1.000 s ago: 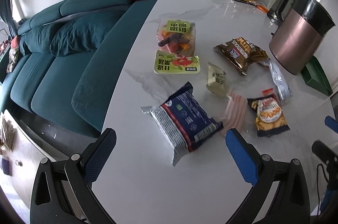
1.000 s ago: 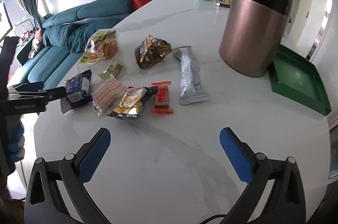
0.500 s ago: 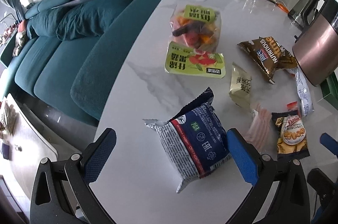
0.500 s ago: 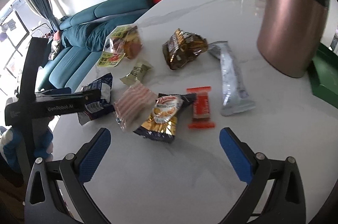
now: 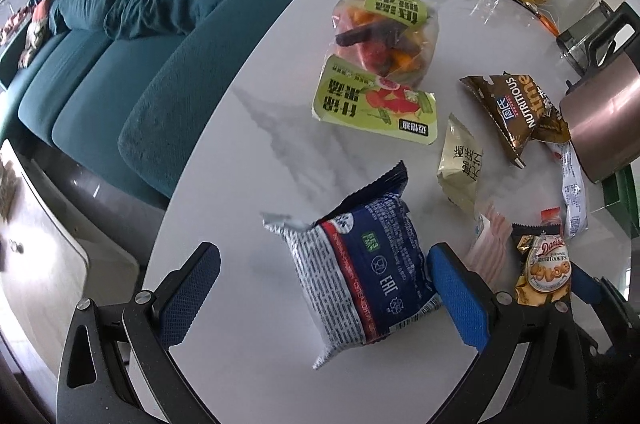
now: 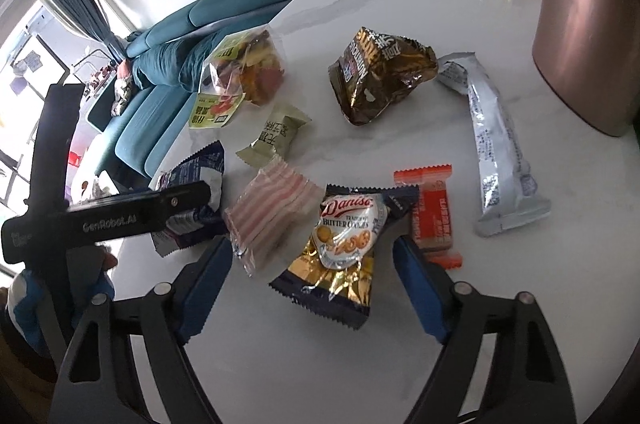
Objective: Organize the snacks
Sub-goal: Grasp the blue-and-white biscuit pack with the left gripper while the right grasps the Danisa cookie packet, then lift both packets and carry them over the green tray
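Bright daylight, strong fisheye bend in both views

Light comes from the window [image 6: 24, 72] at the left; the white table [image 5: 256, 128] glares at its far end, and the copper canister [image 6: 588, 24] carries a pale sheen. Shadows under the packets are soft. Edges curve and darken, slightly blurred.

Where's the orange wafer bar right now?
Right wrist view: orange wafer bar lies flat on the table, between the Danisa cookie bag and the silver packet.

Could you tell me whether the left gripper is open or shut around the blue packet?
Open. The left gripper has its fingers spread on either side of the blue packet, with bare table showing beside one finger.
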`<state>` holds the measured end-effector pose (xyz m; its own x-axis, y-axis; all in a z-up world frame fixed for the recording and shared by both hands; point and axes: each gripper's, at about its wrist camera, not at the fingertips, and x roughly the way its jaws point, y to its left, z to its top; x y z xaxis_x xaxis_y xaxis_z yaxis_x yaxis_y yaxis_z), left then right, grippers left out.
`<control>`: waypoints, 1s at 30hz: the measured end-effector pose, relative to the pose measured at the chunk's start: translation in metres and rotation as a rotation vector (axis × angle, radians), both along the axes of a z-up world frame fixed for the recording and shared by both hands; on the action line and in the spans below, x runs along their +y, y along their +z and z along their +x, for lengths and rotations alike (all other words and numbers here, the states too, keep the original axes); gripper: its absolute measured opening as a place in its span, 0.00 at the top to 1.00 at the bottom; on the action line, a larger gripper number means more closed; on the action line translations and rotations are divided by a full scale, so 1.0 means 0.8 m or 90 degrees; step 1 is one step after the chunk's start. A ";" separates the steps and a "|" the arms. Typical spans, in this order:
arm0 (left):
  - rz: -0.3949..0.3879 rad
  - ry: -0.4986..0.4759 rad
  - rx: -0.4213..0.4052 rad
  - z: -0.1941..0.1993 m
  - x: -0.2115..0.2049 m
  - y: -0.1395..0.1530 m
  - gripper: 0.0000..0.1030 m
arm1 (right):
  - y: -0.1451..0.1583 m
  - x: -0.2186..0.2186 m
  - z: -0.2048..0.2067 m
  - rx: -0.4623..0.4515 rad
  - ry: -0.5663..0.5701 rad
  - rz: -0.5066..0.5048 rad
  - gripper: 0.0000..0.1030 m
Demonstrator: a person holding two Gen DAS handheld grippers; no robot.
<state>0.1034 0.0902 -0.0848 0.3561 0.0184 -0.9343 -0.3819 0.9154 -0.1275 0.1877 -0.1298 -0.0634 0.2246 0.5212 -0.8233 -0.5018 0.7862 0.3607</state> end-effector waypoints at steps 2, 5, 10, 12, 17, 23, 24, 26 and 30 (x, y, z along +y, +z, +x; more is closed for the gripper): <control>-0.005 0.007 0.000 -0.001 -0.001 -0.001 0.01 | -0.002 0.003 0.003 0.002 0.000 -0.002 0.07; -0.006 0.022 0.002 -0.002 0.000 -0.003 0.01 | -0.007 0.005 0.008 0.013 0.002 0.001 0.30; -0.009 0.027 0.003 -0.002 -0.001 -0.003 0.01 | -0.016 0.010 0.014 0.019 -0.003 -0.010 0.48; -0.008 0.024 0.006 -0.001 -0.002 -0.003 0.01 | -0.018 0.012 0.015 0.022 -0.005 -0.012 0.63; 0.001 0.018 0.010 0.000 -0.005 -0.004 0.03 | -0.021 0.016 0.018 0.018 0.002 -0.021 1.00; -0.002 -0.005 -0.020 -0.002 -0.010 0.005 0.42 | -0.022 0.021 0.020 0.006 0.011 -0.026 1.00; -0.004 -0.009 -0.021 -0.002 -0.010 0.006 0.45 | -0.022 0.021 0.020 0.006 0.012 -0.025 1.00; -0.006 -0.011 -0.026 -0.003 -0.011 0.007 0.47 | -0.022 0.018 0.020 0.005 0.013 -0.023 1.00; -0.009 -0.007 -0.033 -0.005 -0.011 0.006 0.48 | -0.022 0.013 0.018 0.003 0.014 -0.017 1.00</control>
<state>0.0991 0.0818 -0.0797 0.4037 0.0018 -0.9149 -0.3648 0.9174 -0.1591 0.2022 -0.1195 -0.0809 0.2093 0.5033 -0.8384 -0.5181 0.7842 0.3414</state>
